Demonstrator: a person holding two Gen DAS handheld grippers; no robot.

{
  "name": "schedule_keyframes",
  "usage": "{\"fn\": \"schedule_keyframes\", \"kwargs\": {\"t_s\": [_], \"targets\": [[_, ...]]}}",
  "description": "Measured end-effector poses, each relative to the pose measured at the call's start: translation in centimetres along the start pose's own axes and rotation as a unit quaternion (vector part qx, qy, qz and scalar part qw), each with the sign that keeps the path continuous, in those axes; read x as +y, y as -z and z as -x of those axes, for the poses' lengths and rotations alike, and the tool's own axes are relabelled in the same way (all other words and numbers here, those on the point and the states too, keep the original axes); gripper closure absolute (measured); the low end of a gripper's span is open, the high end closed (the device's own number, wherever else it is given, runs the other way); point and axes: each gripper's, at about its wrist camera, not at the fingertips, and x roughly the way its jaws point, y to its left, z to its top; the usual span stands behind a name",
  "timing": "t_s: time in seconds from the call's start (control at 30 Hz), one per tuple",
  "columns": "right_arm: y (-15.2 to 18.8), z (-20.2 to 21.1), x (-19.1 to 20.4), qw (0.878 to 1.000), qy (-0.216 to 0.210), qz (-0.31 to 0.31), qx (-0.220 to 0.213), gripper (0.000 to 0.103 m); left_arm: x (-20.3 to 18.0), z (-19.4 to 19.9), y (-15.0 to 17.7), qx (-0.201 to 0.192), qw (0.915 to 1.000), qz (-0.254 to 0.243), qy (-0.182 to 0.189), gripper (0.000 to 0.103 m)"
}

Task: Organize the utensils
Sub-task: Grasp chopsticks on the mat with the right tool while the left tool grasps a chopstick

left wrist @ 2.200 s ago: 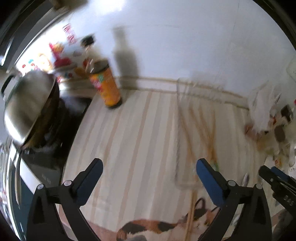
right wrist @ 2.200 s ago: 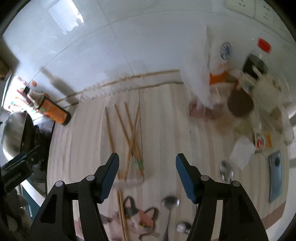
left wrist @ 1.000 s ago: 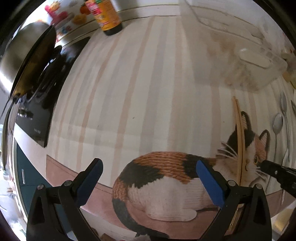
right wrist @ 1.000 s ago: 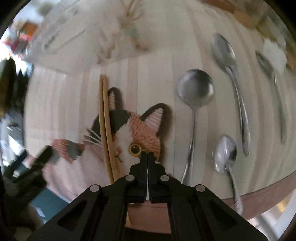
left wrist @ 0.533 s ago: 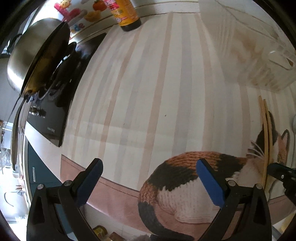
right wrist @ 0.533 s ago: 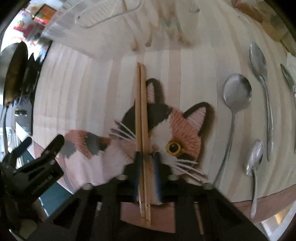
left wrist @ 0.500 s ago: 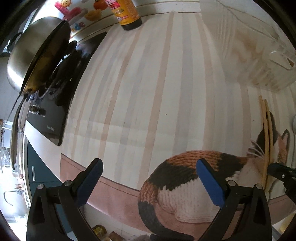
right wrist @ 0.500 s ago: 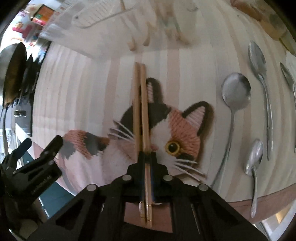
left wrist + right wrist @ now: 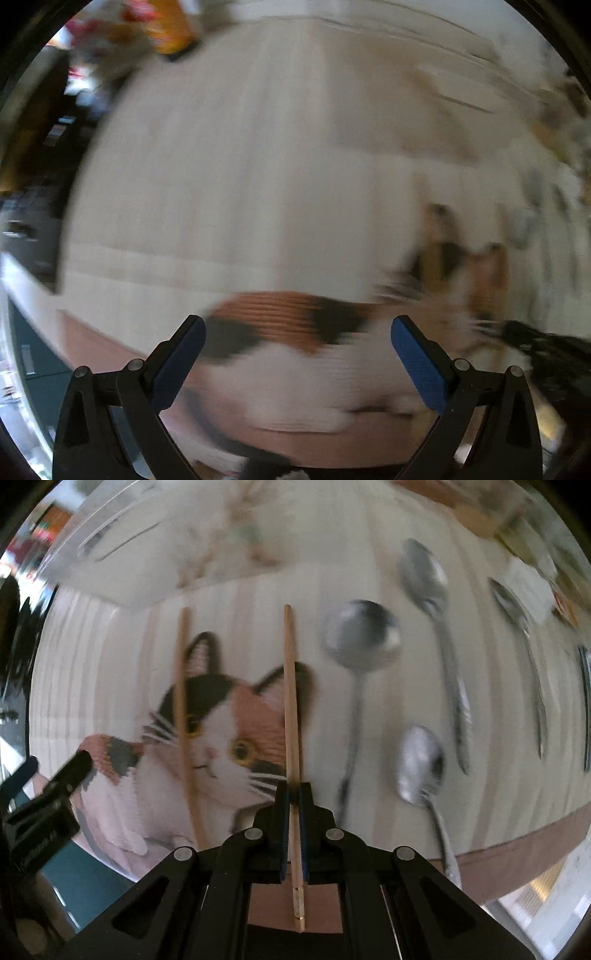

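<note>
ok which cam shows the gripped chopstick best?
Right wrist: the chopstick runs sharp and whole up the frame, clamped between the right gripper fingers. Left wrist is motion-blurred; the chopstick cannot be made out there.

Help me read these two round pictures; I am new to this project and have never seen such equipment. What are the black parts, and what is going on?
No robot here: a person holds one pair of tongs in each hand, each with a wide-angle camera looking along its fingers. The blurred picture is from the left tongs, standing open and empty over a striped cat-print mat. The sharper one is from the right tongs, shut on one wooden chopstick. A second chopstick lies on the mat. To the right lie several metal spoons. At the top is a clear plastic container.
</note>
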Motion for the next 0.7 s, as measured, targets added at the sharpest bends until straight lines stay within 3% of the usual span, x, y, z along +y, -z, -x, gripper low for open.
{"fn": "schedule_keyframes", "kwargs": {"t_s": [0.03, 0.1, 0.17, 0.2, 0.3, 0.37, 0.43, 0.6, 0.7], "targets": [[-0.1, 0.1, -0.9, 1.000, -0.001, -0.008, -0.001, 0.099, -1.0, -0.3, -0.2, 0.008, 0.9998, -0.005, 0.019, 0.001], [-0.2, 0.3, -2.2, 1.000, -0.006, -0.025, -0.001, 0.099, -2.9, -1.4, -0.5, 0.034, 0.9977, -0.017, 0.056, 0.010], [-0.4, 0.4, -3.1, 0.999, -0.009, -0.034, -0.002, 0.099, -4.6, -2.3, -0.5, 0.050, 0.9963, -0.036, 0.060, 0.036], [-0.5, 0.5, -3.5, 0.999, -0.009, -0.039, -0.003, 0.099, -5.2, -2.3, -0.4, 0.043, 0.9969, -0.048, 0.047, 0.036], [-0.5, 0.7, -4.7, 0.999, -0.012, -0.047, -0.006, 0.098, -5.9, -2.0, -0.1, 0.017, 0.9958, -0.087, 0.022, 0.062], [-0.7, 0.8, -5.0, 0.999, -0.016, -0.052, -0.008, 0.098, -5.3, -1.7, -0.2, 0.014, 0.9952, -0.094, 0.022, 0.092], [-0.4, 0.8, -5.4, 0.998, -0.017, -0.054, -0.009, 0.098, -3.9, -1.8, -0.4, 0.020, 0.9955, -0.090, 0.024, 0.098], [0.2, 0.9, -5.2, 0.999, -0.003, -0.048, -0.015, 0.097, -0.8, -2.0, -0.3, 0.022, 0.9969, -0.075, 0.012, 0.098], [1.2, -0.5, -1.2, 0.998, -0.020, -0.051, -0.014, 0.097, 0.1, -2.0, -0.4, 0.023, 0.9977, -0.060, 0.021, 0.098]]}}
